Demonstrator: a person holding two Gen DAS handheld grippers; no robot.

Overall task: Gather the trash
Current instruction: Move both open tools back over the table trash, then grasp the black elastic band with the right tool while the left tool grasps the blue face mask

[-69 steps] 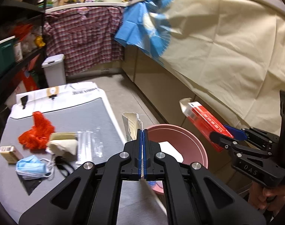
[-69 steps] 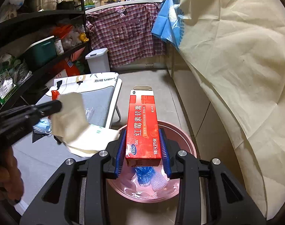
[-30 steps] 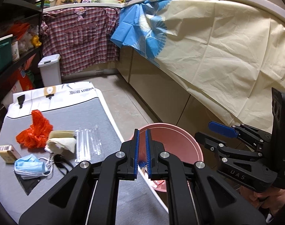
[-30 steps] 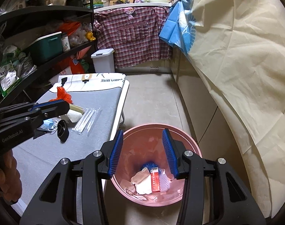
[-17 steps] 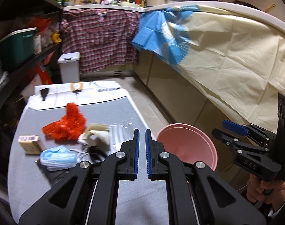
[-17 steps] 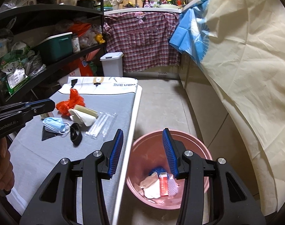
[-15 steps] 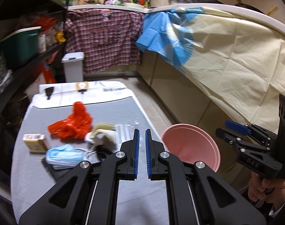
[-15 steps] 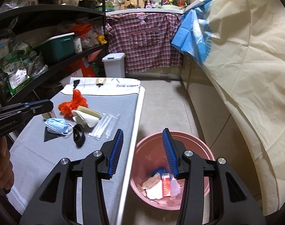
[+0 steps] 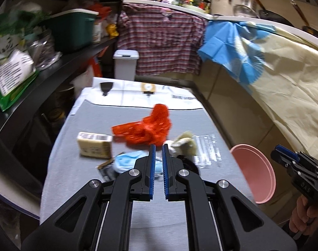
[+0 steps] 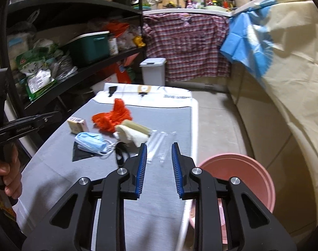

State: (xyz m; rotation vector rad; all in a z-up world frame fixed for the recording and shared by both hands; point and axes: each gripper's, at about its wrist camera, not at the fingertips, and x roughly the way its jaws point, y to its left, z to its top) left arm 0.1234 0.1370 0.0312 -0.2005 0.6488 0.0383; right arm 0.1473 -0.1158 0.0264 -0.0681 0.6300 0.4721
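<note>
We hold both grippers over the grey padded surface [image 10: 159,198]. The left gripper [image 9: 158,150] has its fingers nearly closed, with nothing between them. The right gripper [image 10: 159,149] has just been closing its fingers; a gap remains and they are empty. The trash lies clustered mid-surface: a crumpled red plastic bag [image 9: 146,128], a small beige carton [image 9: 94,147], a blue face mask [image 10: 91,142] and clear plastic wrappers [image 10: 159,142] (partly blurred). The pink round plastic basin [image 10: 240,177] stands on the floor just beside the surface edge.
</note>
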